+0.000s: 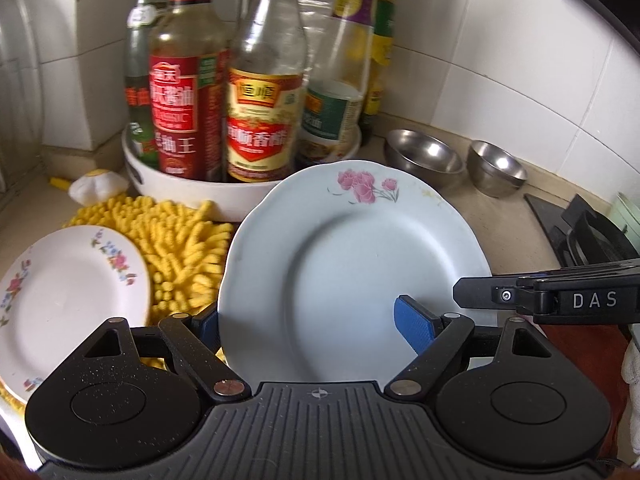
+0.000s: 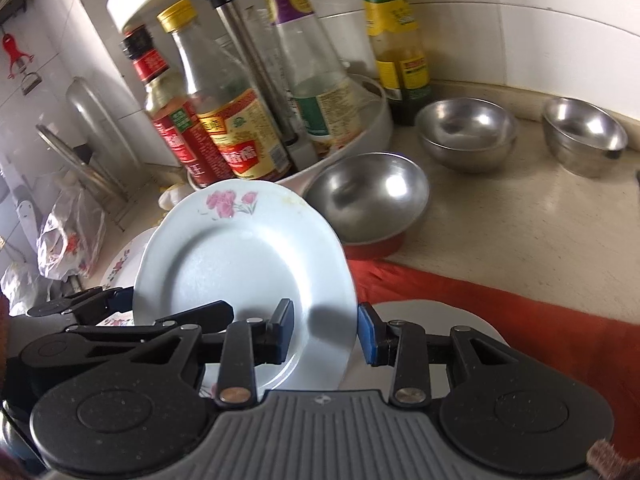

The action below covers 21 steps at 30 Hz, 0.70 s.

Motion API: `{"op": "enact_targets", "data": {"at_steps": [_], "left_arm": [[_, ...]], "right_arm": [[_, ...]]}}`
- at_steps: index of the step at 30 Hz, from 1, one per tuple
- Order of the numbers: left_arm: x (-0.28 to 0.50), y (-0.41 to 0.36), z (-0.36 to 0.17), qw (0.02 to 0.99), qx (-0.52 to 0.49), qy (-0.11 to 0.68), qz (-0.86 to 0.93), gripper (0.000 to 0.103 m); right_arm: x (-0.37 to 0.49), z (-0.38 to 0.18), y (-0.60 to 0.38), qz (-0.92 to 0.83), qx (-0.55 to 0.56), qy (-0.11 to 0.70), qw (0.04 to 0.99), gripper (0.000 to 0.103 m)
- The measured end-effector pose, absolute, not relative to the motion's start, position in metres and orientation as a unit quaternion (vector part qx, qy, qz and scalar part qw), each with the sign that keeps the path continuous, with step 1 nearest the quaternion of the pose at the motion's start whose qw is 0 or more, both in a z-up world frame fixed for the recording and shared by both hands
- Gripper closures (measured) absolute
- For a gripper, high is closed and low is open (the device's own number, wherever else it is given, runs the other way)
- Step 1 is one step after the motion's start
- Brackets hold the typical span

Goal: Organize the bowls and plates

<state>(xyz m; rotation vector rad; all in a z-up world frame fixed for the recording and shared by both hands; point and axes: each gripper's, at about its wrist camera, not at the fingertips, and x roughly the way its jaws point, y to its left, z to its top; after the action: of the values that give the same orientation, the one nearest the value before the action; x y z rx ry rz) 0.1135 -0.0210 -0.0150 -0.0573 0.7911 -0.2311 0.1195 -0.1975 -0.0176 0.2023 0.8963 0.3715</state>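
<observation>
Both grippers meet at the pale rose-printed plate (image 1: 352,264), tilted up in front of the bottle tray (image 1: 208,194): left gripper (image 1: 316,320) jaws wide astride it, right gripper (image 2: 326,334) jaws part-open over its rim.

Both wrist cameras looked forward, close over the counter toward the tiled corner, sharing the pale plate (image 1: 352,264) (image 2: 240,264) and bottles (image 1: 224,92) (image 2: 224,120).

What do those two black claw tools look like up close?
Both the left gripper and right gripper are matte black plastic with ribbed grey-black bases, round hubs, silver pivot pins and blue textured fingertip pads. White letters "DAS" mark the right gripper's side. No cables show.
</observation>
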Motion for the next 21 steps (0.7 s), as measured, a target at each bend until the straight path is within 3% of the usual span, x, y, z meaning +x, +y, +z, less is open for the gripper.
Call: {"op": "enact_targets", "data": {"at_steps": [21], "left_arm": [[0.119,-0.071,-0.025,0.896,0.005,0.401,-0.193,0.015]], "right_arm": [[0.093,-0.021,-0.243,0.096,0.133,0.444,0.881,0.070]]}}
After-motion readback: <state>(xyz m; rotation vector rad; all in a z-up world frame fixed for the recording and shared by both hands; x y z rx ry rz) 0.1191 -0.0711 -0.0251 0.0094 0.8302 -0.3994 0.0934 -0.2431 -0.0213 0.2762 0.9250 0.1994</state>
